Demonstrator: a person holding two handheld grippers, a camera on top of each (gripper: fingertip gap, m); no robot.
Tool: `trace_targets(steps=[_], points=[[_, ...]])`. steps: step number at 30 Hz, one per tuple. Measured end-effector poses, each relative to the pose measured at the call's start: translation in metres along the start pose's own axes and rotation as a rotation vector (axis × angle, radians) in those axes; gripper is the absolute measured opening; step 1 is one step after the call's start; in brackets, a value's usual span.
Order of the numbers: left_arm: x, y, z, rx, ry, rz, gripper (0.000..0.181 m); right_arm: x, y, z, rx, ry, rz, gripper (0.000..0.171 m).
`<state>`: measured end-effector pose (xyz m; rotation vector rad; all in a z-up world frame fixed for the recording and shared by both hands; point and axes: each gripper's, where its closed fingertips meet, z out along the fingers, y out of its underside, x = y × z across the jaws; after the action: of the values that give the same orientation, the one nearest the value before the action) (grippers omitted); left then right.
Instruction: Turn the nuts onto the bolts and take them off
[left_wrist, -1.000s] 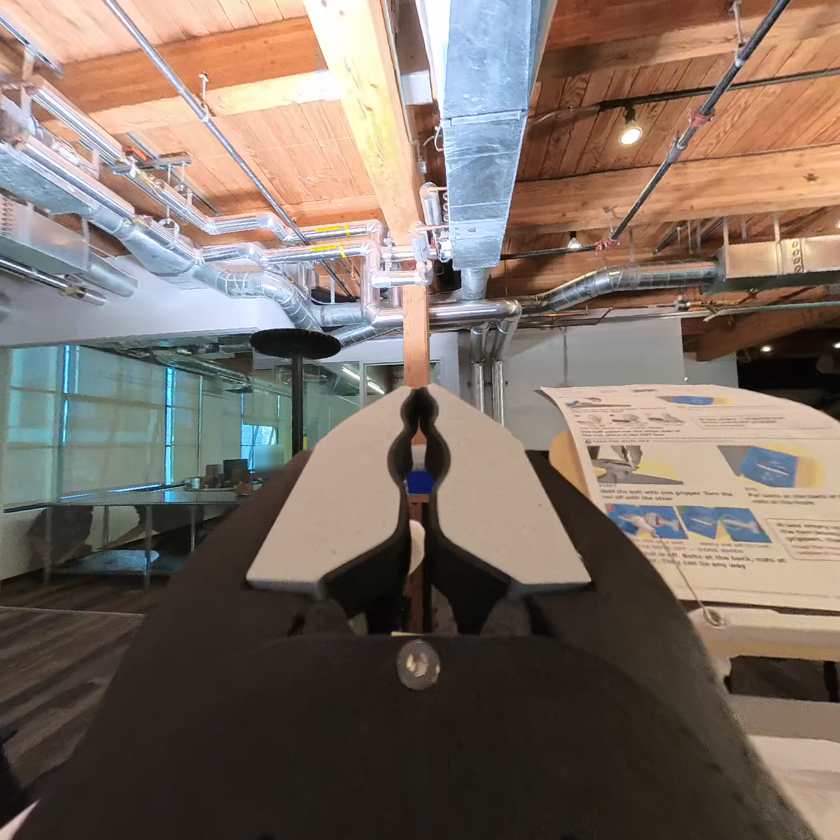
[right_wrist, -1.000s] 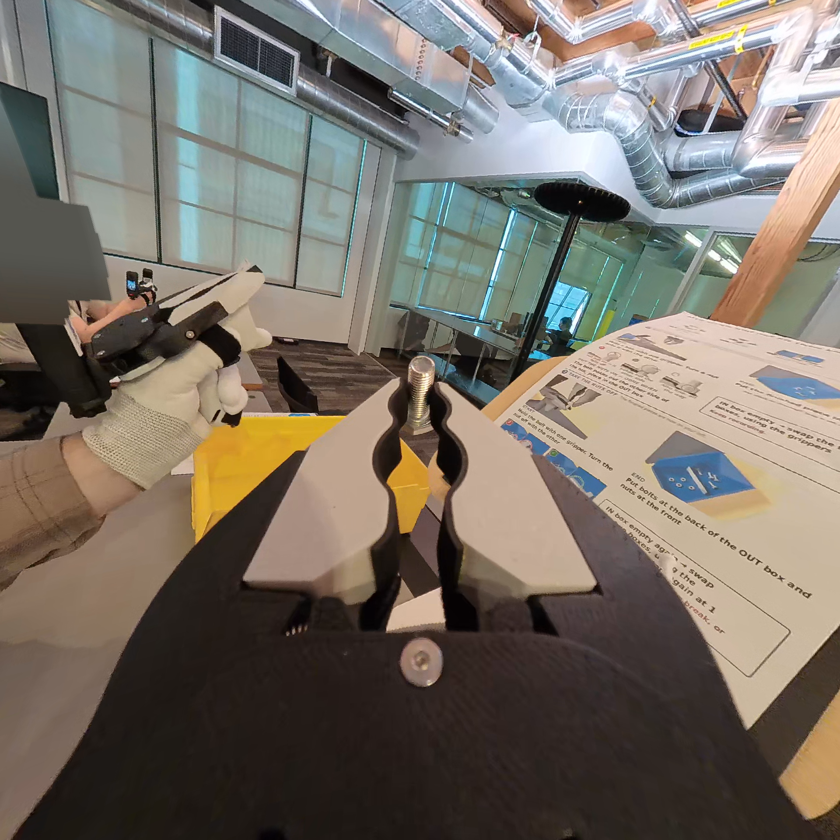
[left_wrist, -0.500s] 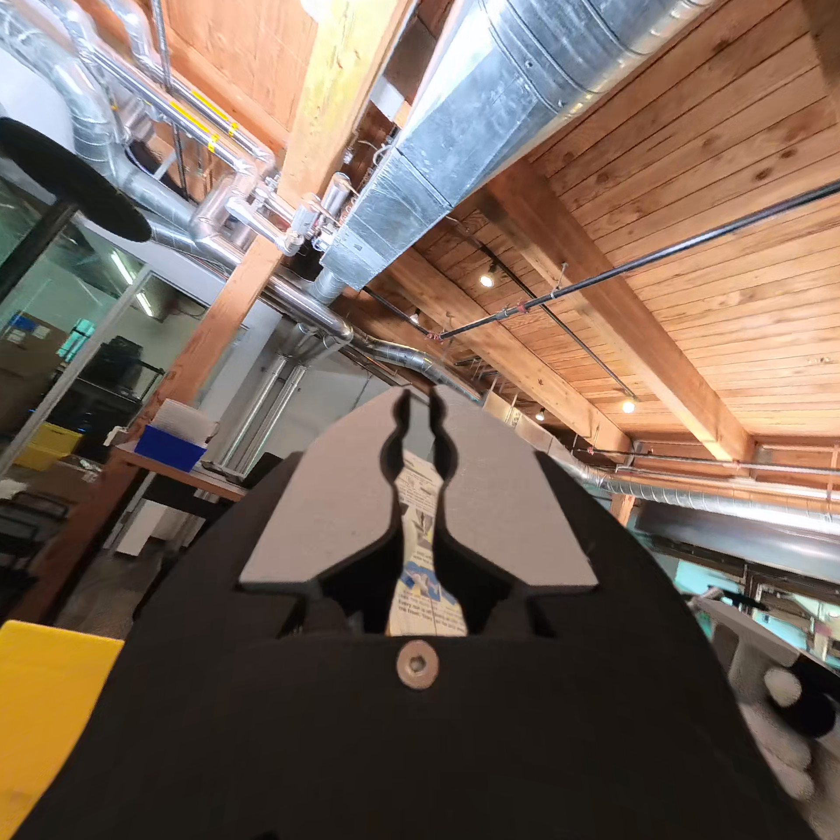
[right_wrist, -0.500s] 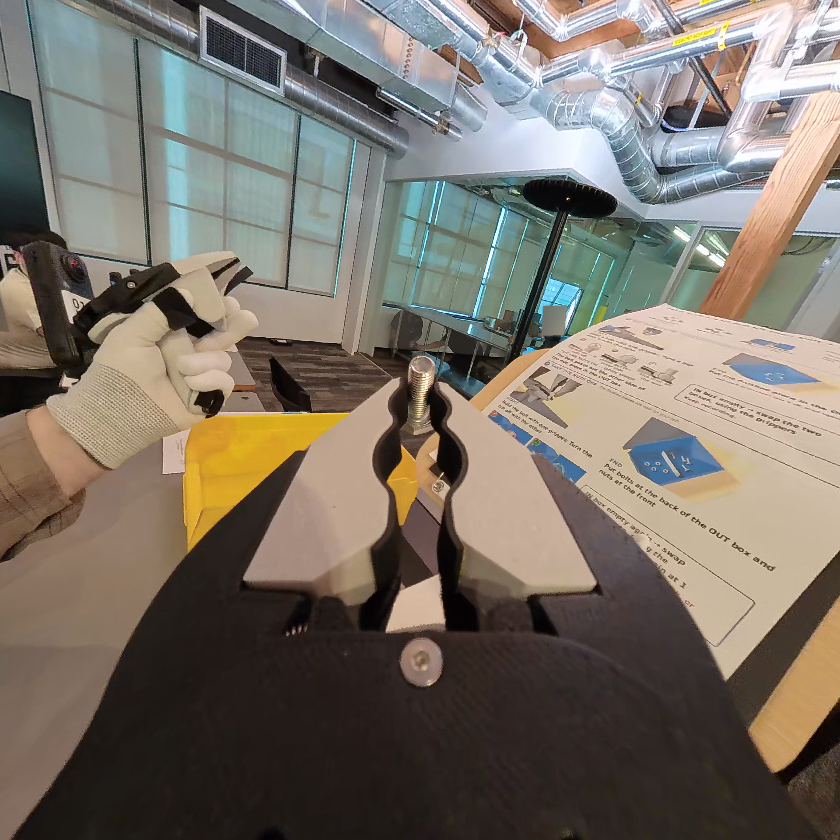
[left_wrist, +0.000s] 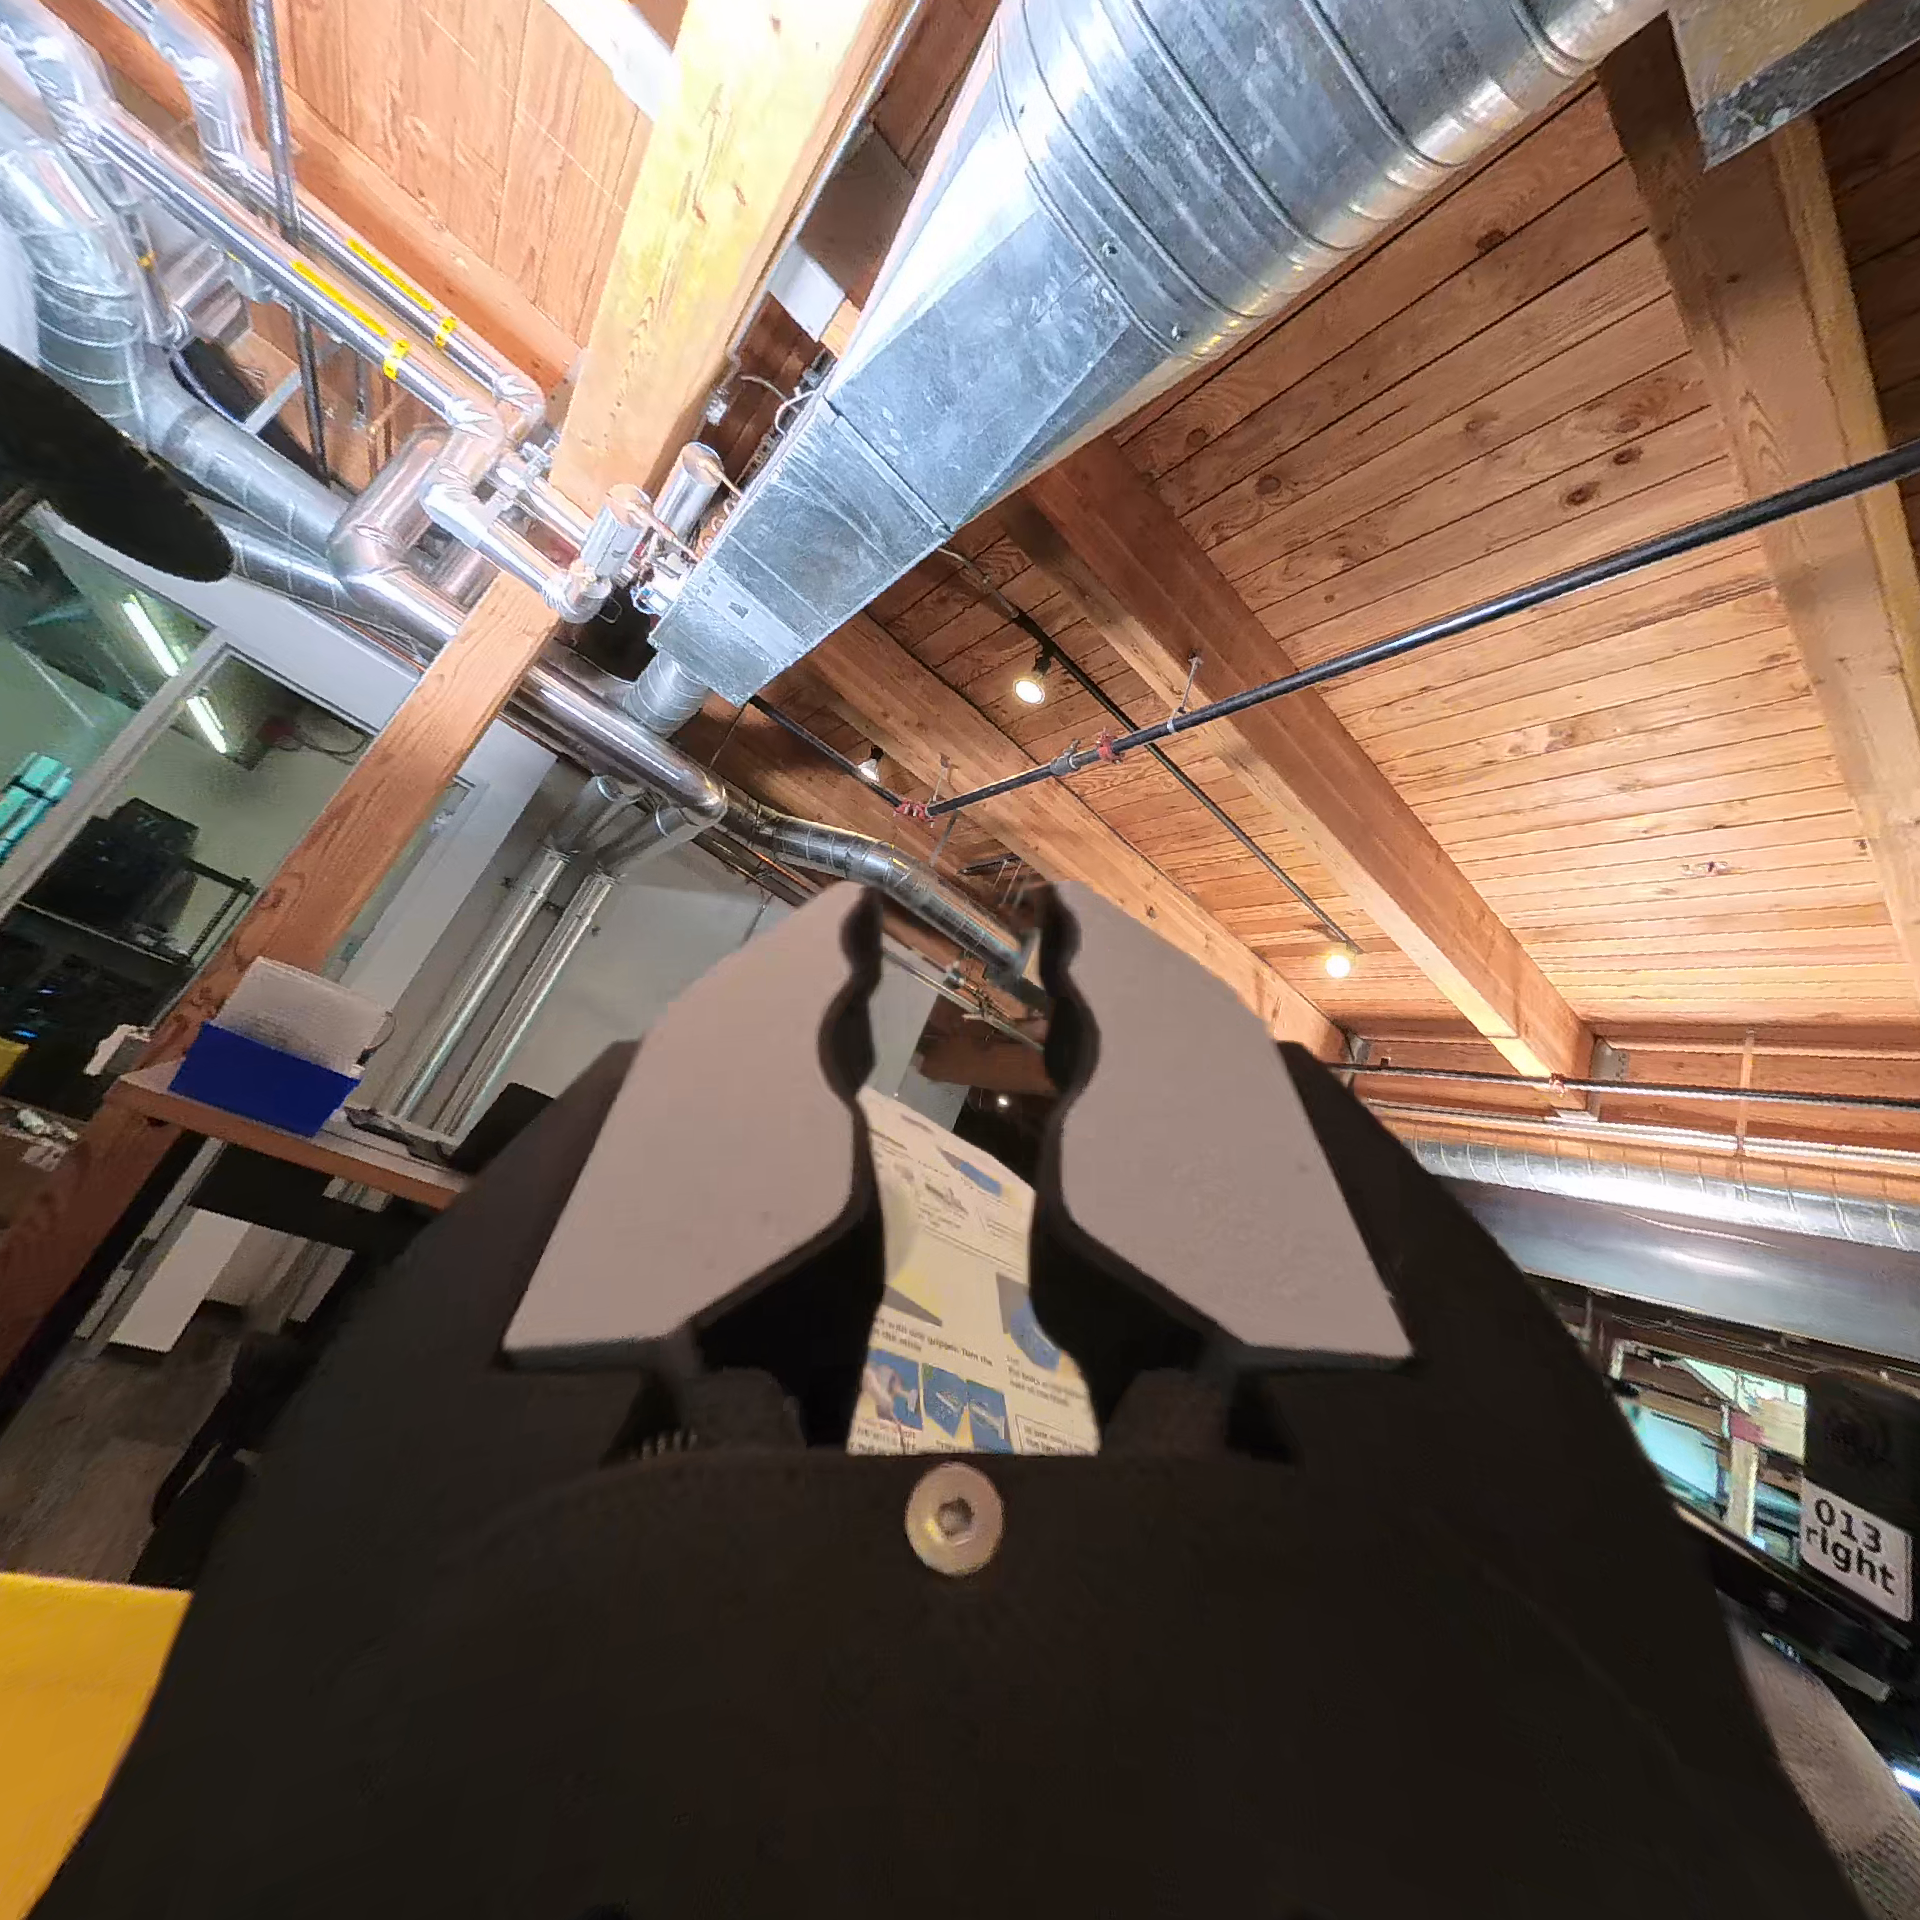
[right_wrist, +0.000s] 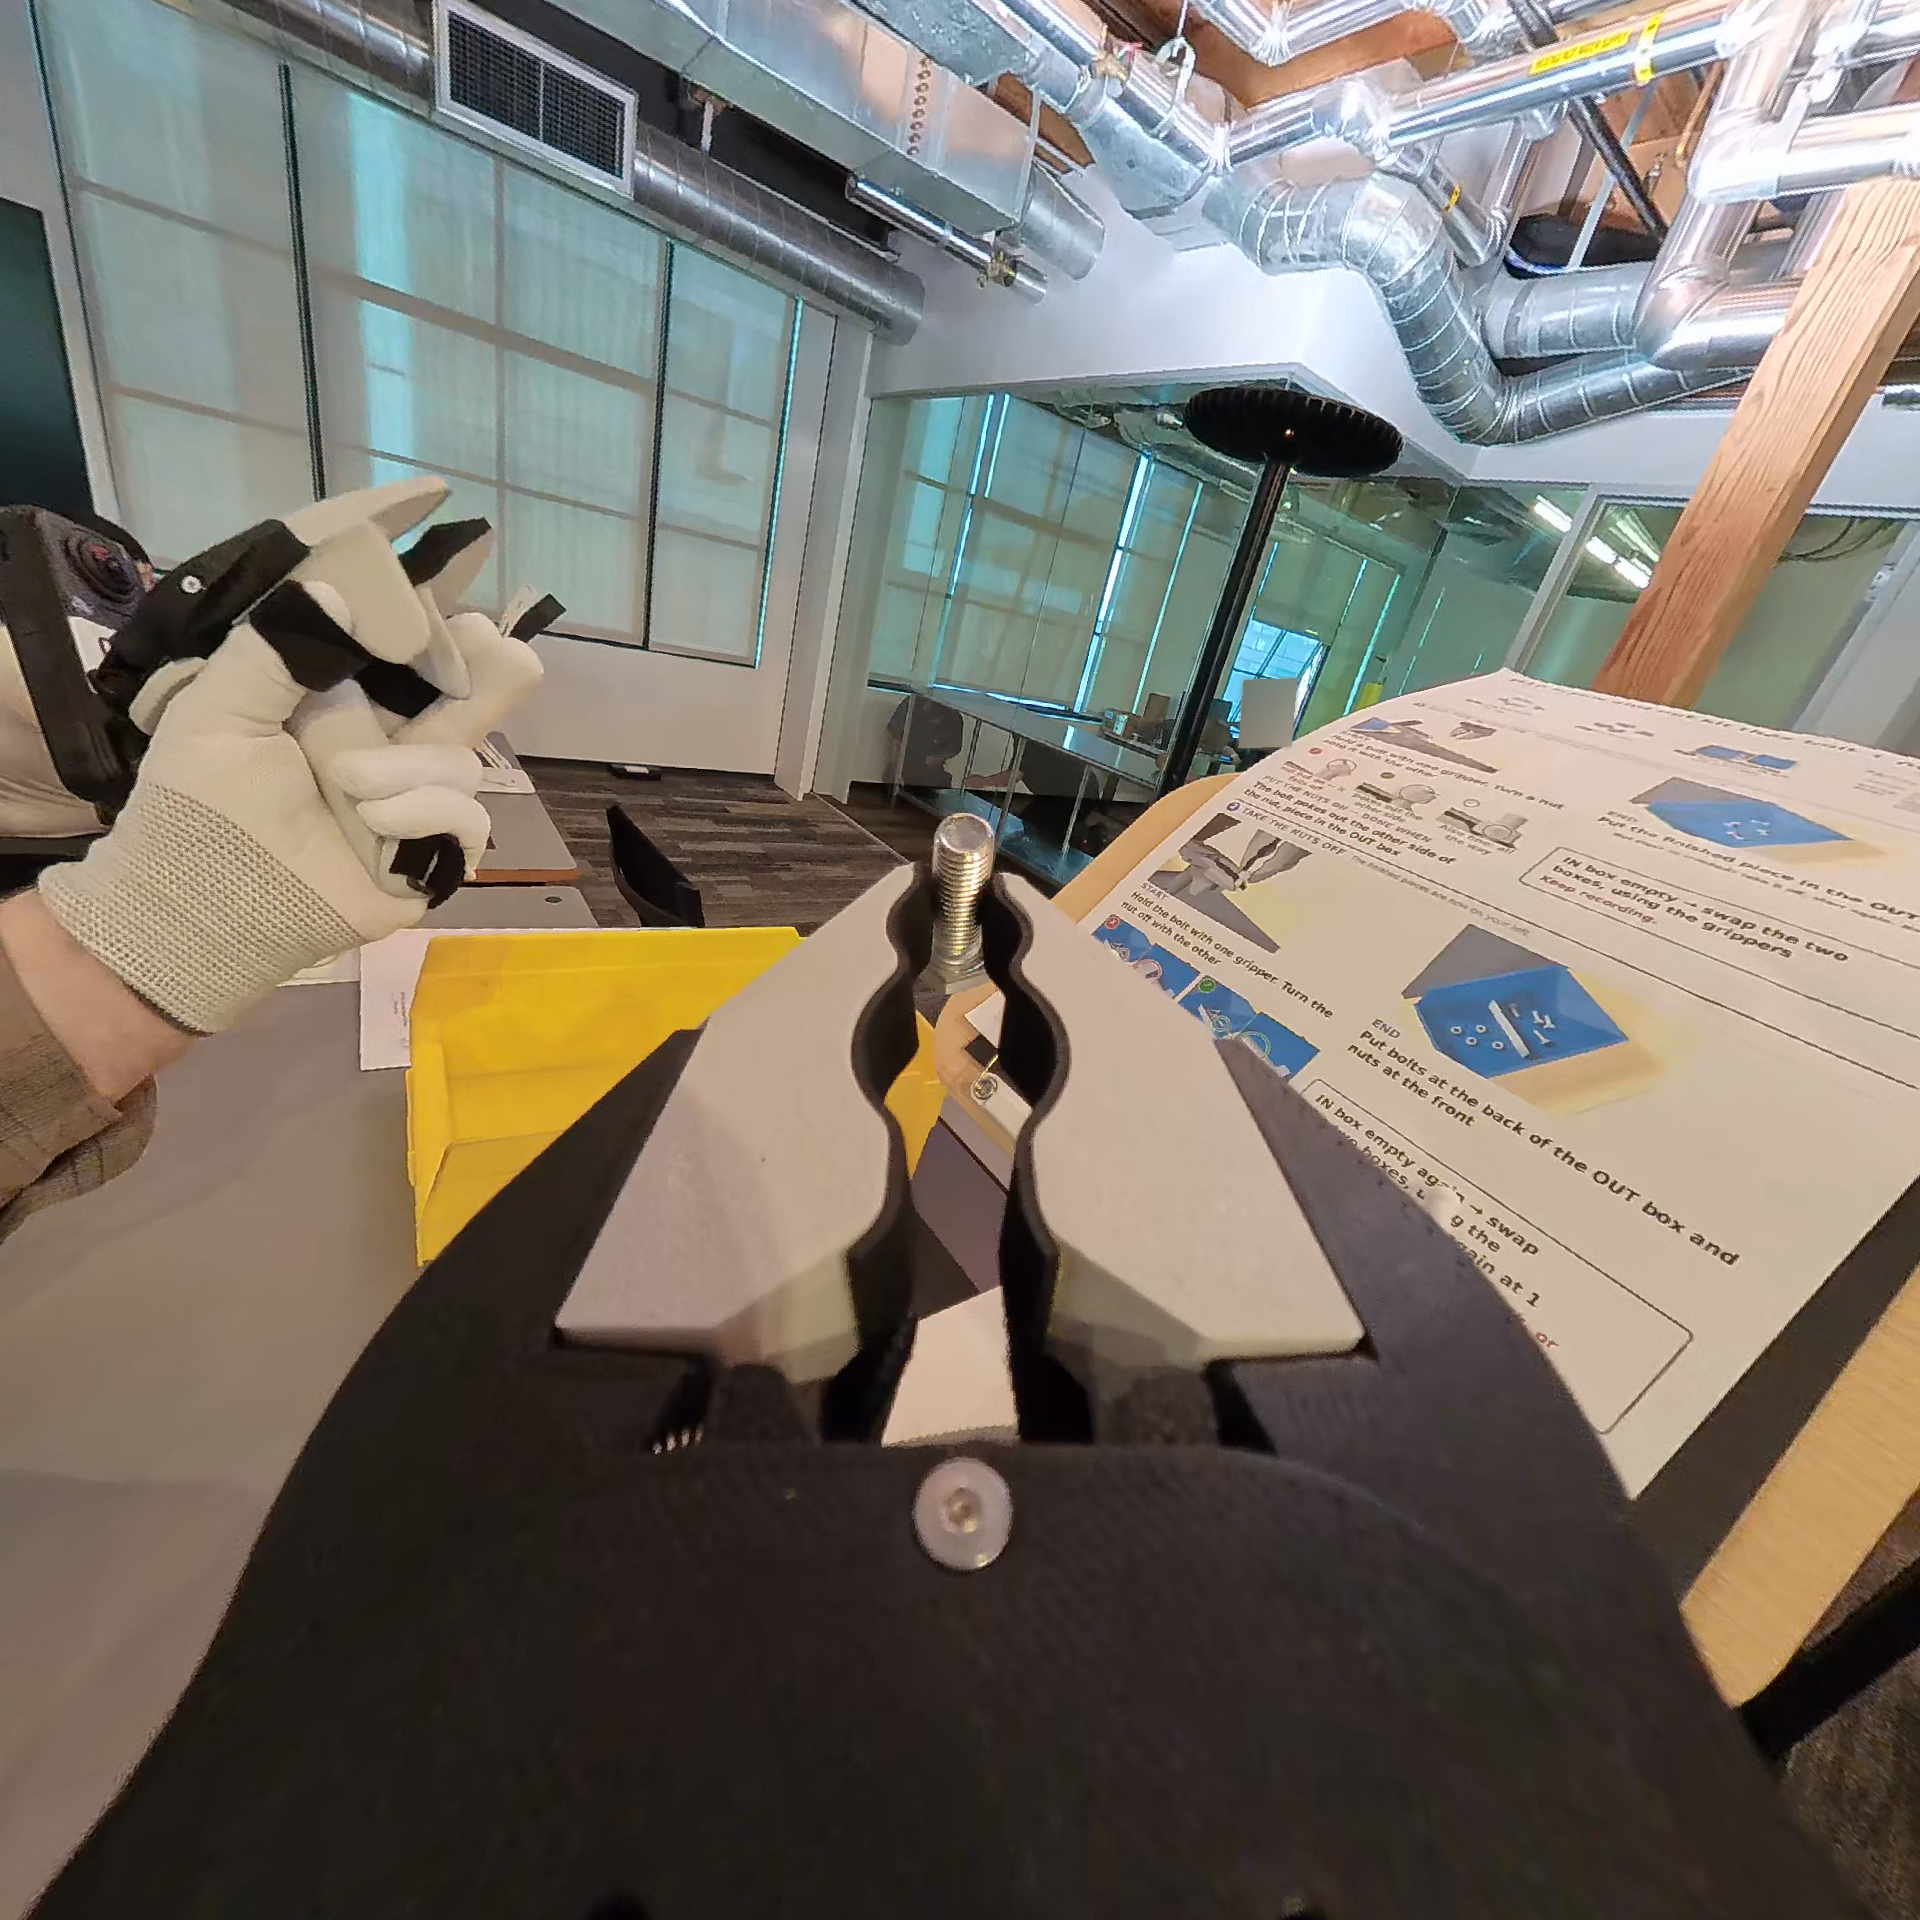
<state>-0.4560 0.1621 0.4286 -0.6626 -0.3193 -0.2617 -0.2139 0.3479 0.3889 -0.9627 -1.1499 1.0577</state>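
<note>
**Right tool has the bolt, left tool free, no nut in view**

Landmark: the yellow bin on the grey counter.

Largest first. The instruction sheet is propped on a board to the right of the bin. My left tool is up and left of the bin, in my gloved hand, pointed toward the ceiling. In its own view the left tool stands moderately apart, nothing between the fingers.

My right tool sits in front of the bin's right end, closed down on the bolt. The grip is low on the shank, just above the hex head; the threaded end stands upright above the fingertips.

Handling, my read: steel bolt, rigid, dense for its size, smooth plating so slippery on the flats of the pads. The scalloped notch should keep it from spinning. Leave the top threads clear for the nut. Take a nut by its flats, not its faces.

Looks: bright silver, clean threads, flat cut tip, hex head partly hidden behind the fingers.
</note>
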Motion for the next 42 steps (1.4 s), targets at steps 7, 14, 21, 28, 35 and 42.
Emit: trace_targets(steps=[7,14,21,28,35,42], points=[[0.011,0.012,0.003,-0.052,0.025,0.071,0.000,0.004,-0.001,-0.004,-0.001,0.010,-0.004,0.007],[0.012,0.028,0.006,-0.091,-0.117,0.439,0.001,0.006,-0.007,-0.008,0.002,0.022,-0.023,0.007],[0.016,0.064,0.008,-0.188,-0.151,0.775,0.002,0.014,-0.017,-0.019,0.001,0.064,-0.059,0.007],[0.015,0.084,0.008,-0.249,-0.105,0.807,0.000,0.052,-0.023,-0.049,-0.076,0.163,-0.080,0.007],[0.012,0.083,0.008,-0.257,-0.110,0.766,0.001,0.140,0.009,-0.136,-0.318,0.371,-0.125,0.007],[0.026,0.107,0.011,-0.306,-0.063,0.736,0.012,0.214,0.087,-0.221,-0.596,0.497,-0.013,0.007]])
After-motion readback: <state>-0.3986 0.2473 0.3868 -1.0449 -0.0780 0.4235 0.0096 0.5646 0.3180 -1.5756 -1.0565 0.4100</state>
